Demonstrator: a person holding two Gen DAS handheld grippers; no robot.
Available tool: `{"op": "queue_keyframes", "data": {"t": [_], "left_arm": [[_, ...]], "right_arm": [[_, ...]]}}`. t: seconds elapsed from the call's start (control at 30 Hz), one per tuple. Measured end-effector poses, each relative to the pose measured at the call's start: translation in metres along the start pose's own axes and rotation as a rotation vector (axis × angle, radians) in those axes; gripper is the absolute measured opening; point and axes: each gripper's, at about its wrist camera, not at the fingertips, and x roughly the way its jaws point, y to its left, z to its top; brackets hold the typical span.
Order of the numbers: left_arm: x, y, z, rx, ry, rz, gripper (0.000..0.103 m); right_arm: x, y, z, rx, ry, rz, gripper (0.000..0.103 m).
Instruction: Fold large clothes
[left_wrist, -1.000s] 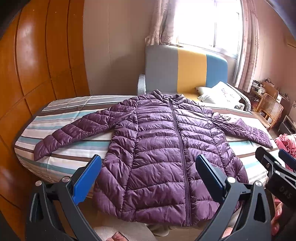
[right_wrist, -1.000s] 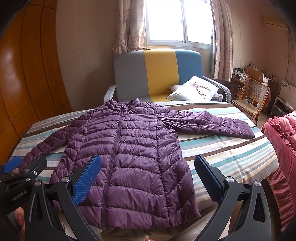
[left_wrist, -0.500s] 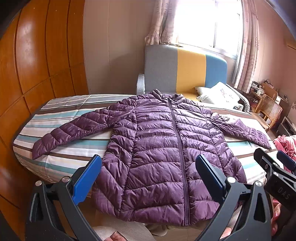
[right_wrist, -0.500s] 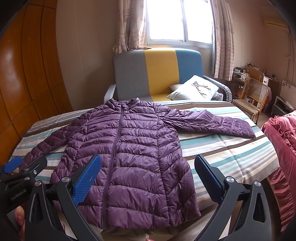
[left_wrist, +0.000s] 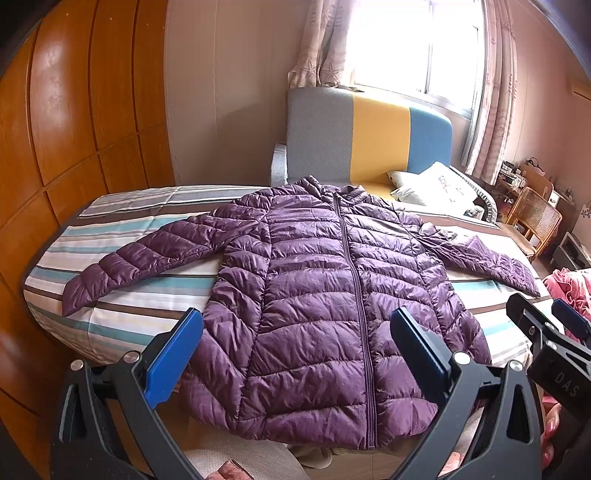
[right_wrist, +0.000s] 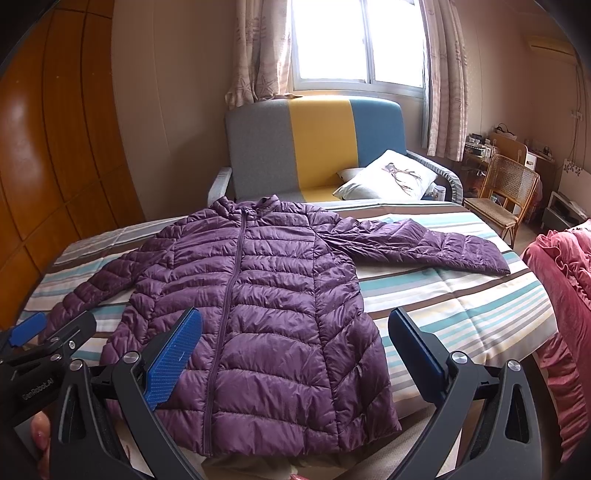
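Beyond both spread grippers (left_wrist: 295, 354) (right_wrist: 295, 354), seemingly untouched, lies the jacket (left_wrist: 325, 295).

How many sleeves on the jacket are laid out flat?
2. On the purple quilted puffer jacket, one sleeve stretches toward the wooden wardrobe side of the striped bed; the other sleeve stretches toward the wicker chair. Neither is folded yet.
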Motion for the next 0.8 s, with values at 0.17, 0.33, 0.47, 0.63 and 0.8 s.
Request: {"op": "queue_keyframes", "data": {"t": [0.17, 0.33, 0.47, 0.63, 0.8], "left_arm": [[-0.0002, -0.0004, -0.0013, 0.000, 0.002, -0.001, 0.101], [0.0005, -0.0008, -0.0017, 0.001, 0.006, 0.002, 0.101], [0.0008, -0.0005, -0.0019, 0.002, 0.007, 0.003, 0.101], [0.0008, 0.0004, -0.0019, 0.000, 0.009, 0.001, 0.101], [0.0022, 0.0007, -0.0021, 0.000, 0.013, 0.004, 0.101]], "right_arm": [[-0.0001, 0.0002, -0.0001, 0.000, 0.002, -0.002, 0.100], [-0.0004, 0.0005, 0.0000, -0.004, -0.001, -0.005, 0.100], [-0.0006, 0.0007, -0.0003, -0.003, 0.001, -0.005, 0.100], [0.0008, 0.0010, 0.0002, -0.004, 0.002, -0.002, 0.100], [0.0008, 0.0010, 0.0003, -0.005, 0.004, -0.005, 0.100]]}}
